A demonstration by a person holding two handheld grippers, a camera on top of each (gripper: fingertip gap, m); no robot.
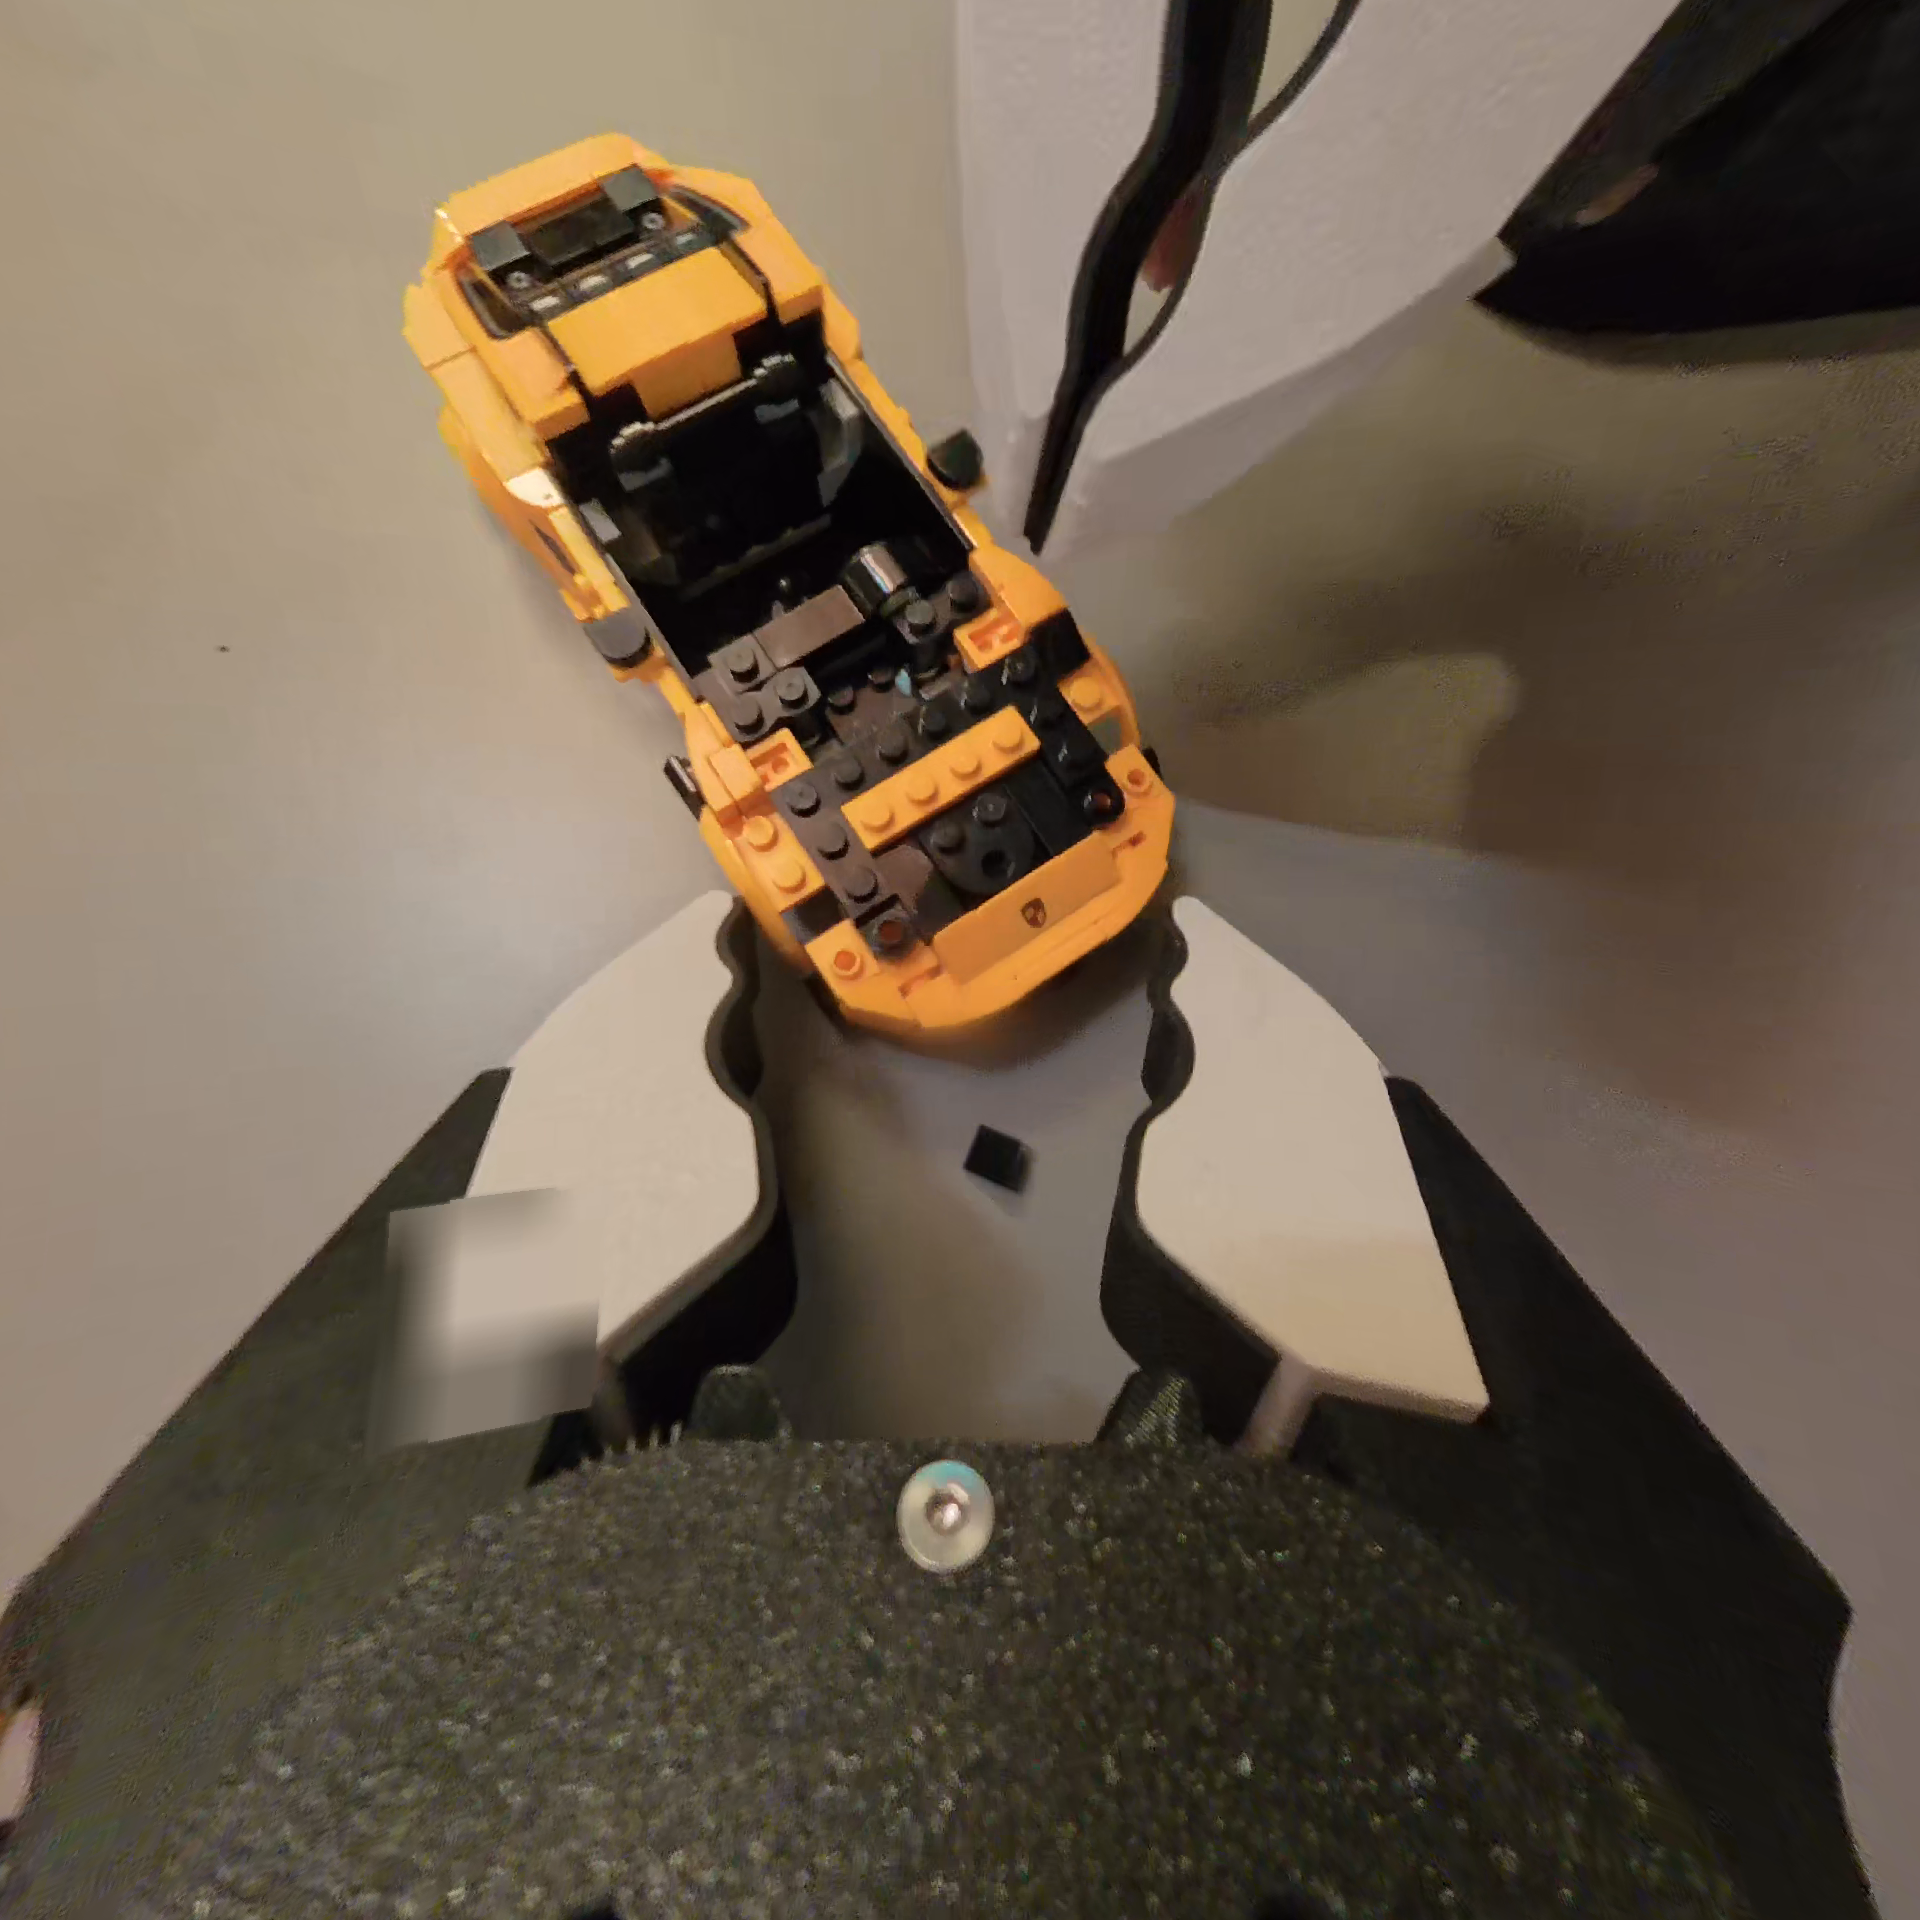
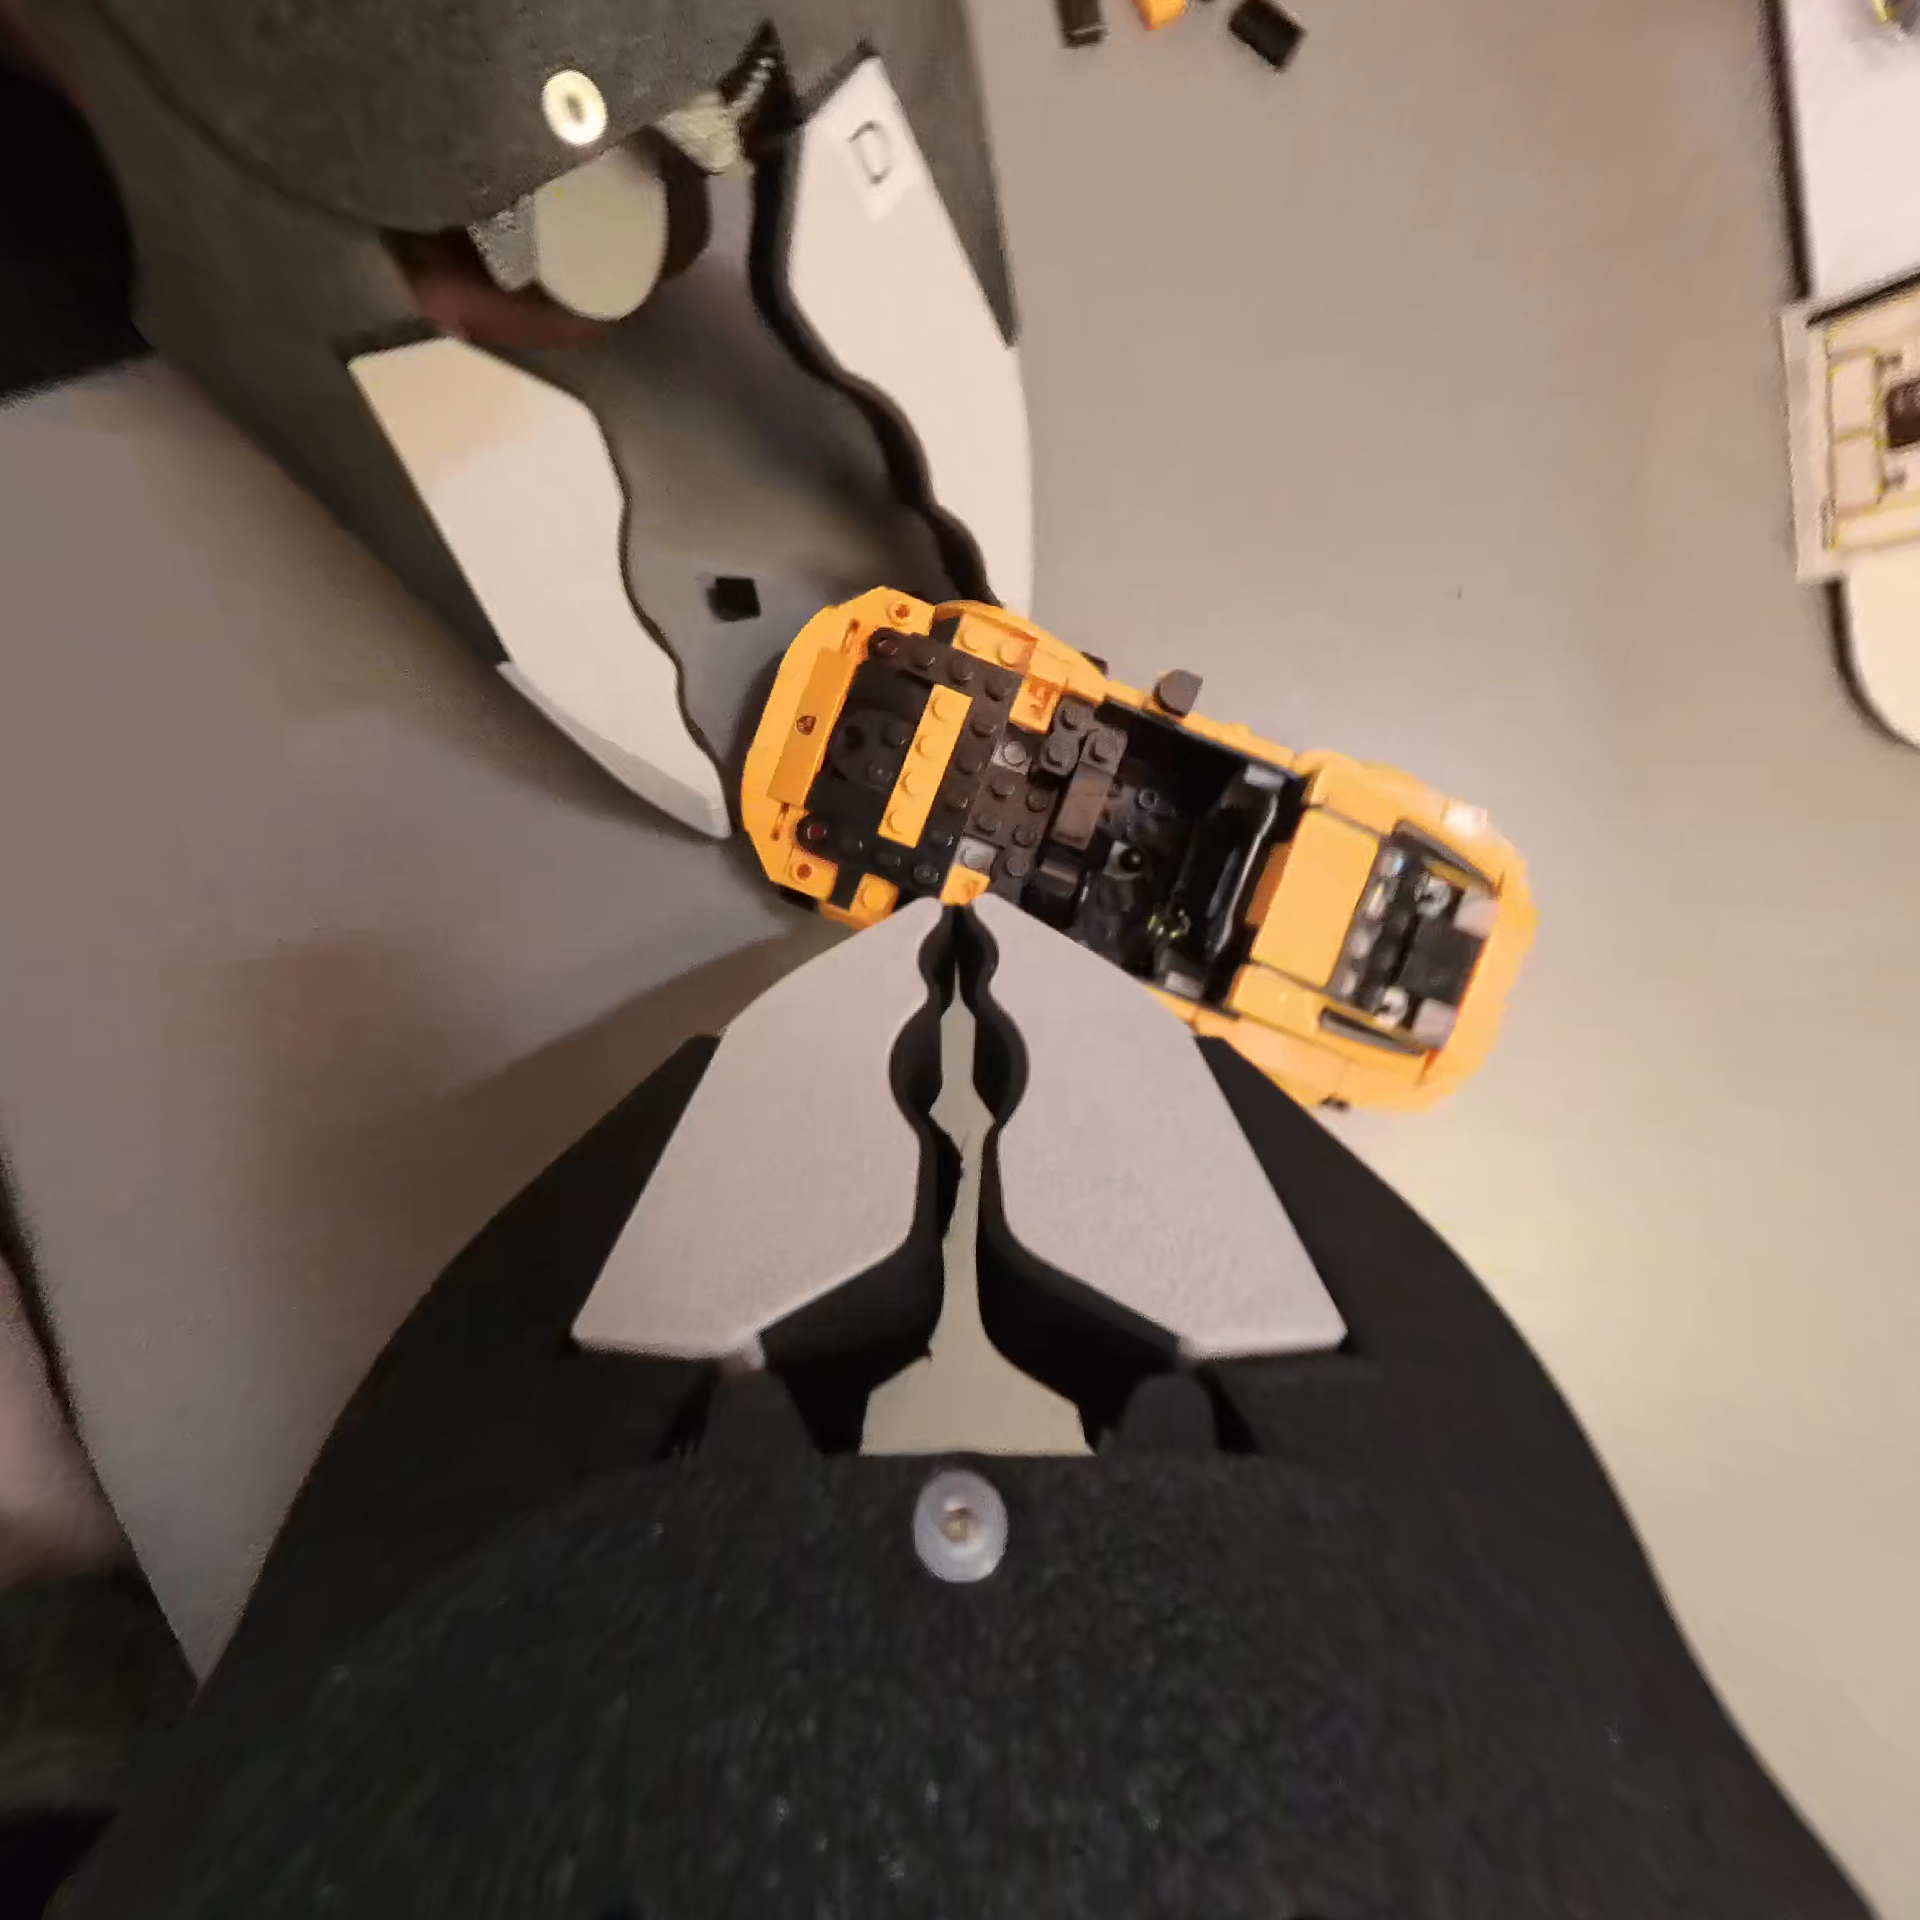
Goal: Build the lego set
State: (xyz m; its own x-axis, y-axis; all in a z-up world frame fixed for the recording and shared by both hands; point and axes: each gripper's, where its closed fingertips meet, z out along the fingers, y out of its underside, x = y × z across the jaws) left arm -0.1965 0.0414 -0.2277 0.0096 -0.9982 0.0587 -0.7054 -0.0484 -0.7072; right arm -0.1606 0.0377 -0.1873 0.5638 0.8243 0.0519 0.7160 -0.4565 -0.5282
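Observation:
An orange and black lego car [image 1: 790, 582] lies on the grey table with its roof off and its black studs showing. My left gripper [image 1: 951, 920] is closed onto the car's nose, with a pad against each front corner. It also shows in the right wrist view [image 2: 857, 717]. A tiny black piece [image 1: 997, 1155] lies on the table between the left fingers. My right gripper [image 2: 953, 914] is shut, its tips touching the car's [image 2: 1132, 842] side near the front. I see nothing between its fingers. It appears at the upper right of the left wrist view [image 1: 1039, 535].
Loose black and orange pieces [image 2: 1262, 26] lie at the far edge of the table. An instruction booklet [image 2: 1860, 436] and white paper [image 2: 1860, 135] lie at the far right. The grey table [image 2: 1403, 312] is bare around the car. The left gripper's tips are roughly 6 cm from the right gripper's. My left gripper's tips are some 4 cm from the tiny black piece [image 1: 997, 1155]. My right wrist view [image 2: 735, 598] looks at it from another angle.

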